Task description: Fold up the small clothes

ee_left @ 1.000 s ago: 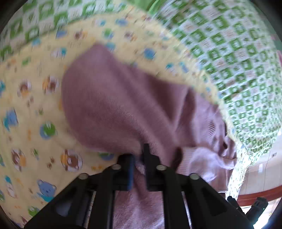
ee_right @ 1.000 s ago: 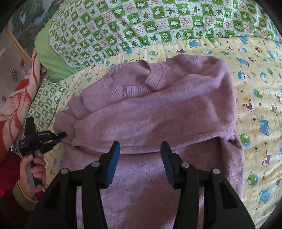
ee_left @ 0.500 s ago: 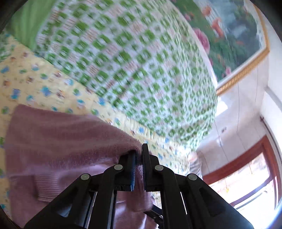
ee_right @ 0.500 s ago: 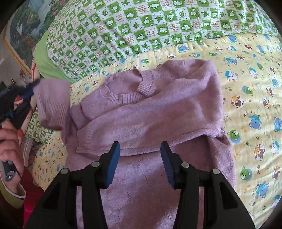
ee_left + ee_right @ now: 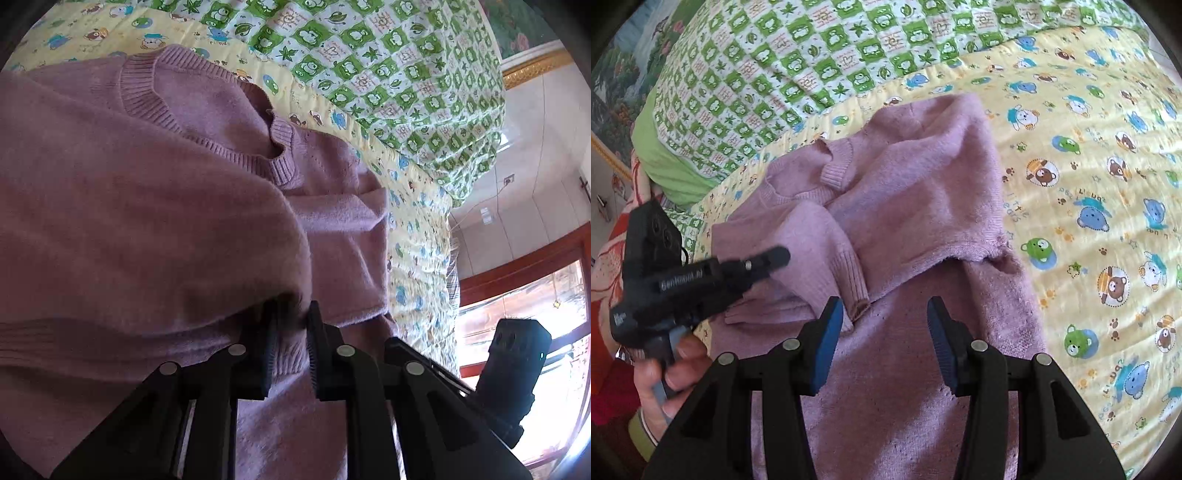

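A small mauve knitted sweater lies on a yellow bear-print sheet, both sleeves folded over its body. In the left wrist view the sweater fills the frame, ribbed collar at top. My left gripper has its jaws slightly parted, with the left sleeve's cuff lying between them. From the right wrist view the left gripper hovers over that folded sleeve. My right gripper is open and empty, above the sweater's lower hem area.
A green-and-white checked quilt is bunched along the far side of the bed. A red floral fabric lies at the left edge. A wall, a framed picture and a red-framed window show beyond the bed.
My left gripper has carried the left sleeve up and over onto the sweater's body, and its jaws have parted slightly. The right gripper stayed open and moved a little closer.
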